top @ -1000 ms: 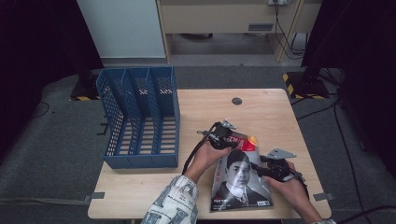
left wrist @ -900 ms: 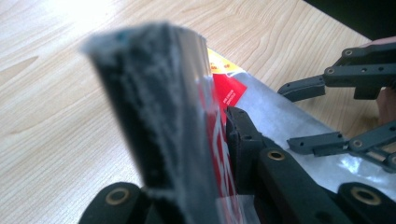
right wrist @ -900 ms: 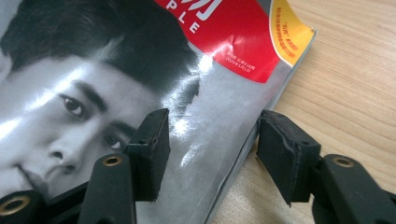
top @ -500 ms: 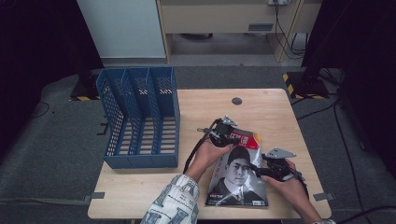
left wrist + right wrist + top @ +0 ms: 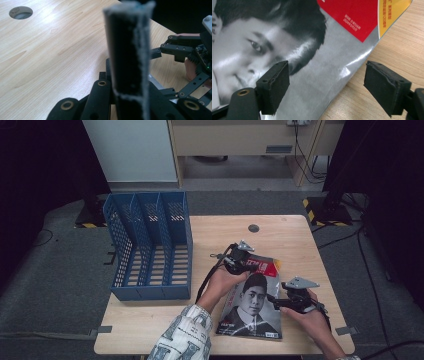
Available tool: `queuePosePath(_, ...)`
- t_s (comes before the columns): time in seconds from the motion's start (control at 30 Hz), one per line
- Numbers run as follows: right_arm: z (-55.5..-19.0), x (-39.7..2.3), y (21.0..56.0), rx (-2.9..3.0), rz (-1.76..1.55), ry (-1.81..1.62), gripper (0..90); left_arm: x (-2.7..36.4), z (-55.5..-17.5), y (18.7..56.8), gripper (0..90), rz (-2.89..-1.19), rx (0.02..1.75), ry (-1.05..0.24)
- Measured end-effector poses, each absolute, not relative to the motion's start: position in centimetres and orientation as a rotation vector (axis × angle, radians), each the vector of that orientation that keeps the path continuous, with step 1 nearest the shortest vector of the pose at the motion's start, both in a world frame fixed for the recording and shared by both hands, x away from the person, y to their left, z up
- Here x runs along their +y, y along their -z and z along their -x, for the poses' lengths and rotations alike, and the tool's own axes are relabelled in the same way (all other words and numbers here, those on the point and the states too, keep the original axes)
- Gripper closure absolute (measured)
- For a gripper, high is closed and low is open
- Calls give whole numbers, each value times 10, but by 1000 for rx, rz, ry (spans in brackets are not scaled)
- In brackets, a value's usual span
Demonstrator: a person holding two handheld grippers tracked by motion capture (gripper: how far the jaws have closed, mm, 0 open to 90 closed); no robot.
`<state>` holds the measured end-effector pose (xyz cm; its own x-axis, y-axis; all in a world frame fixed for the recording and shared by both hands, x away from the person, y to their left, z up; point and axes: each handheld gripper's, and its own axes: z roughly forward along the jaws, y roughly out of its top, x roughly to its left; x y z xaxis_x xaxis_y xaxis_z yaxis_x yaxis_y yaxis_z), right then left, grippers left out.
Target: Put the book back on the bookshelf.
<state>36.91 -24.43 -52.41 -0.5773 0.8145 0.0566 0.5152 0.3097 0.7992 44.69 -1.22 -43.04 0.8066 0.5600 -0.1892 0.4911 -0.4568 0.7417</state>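
A magazine [image 5: 252, 310] with a black-and-white portrait and a red and yellow top corner lies on the wooden table [image 5: 290, 240] at the front. My left gripper [image 5: 239, 262] is at its far left corner. In the left gripper view its pads [image 5: 130, 50] are pressed together, with a thin pale edge between them that looks like the magazine. My right gripper [image 5: 274, 301] is at the magazine's right edge. Its jaws have just been opening. In the right gripper view the gripper [image 5: 337, 82] stands wide over the cover [image 5: 317, 75] without pressing on it.
A blue three-slot file rack [image 5: 150, 245] stands on the table's left half. A round cable hole [image 5: 253, 228] lies near the far edge, also in the left gripper view [image 5: 20, 12]. The right gripper [image 5: 185, 50] shows at the right of that view.
The left gripper has risen a little and the magazine's far end has come up with it. The right hand has stayed in place.
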Motion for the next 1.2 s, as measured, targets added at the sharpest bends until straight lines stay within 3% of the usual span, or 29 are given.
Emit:
queuePosePath(0.33, -367, -242, 521, 2246, -1156, -1175, 165, -9, -445, 415, 867, -2118, 750, -125)
queuePosePath(1.2, -366, -239, 519, 2257, -1127, -1180, 175, 0, -445, 376, 867, -2068, 695, -157)
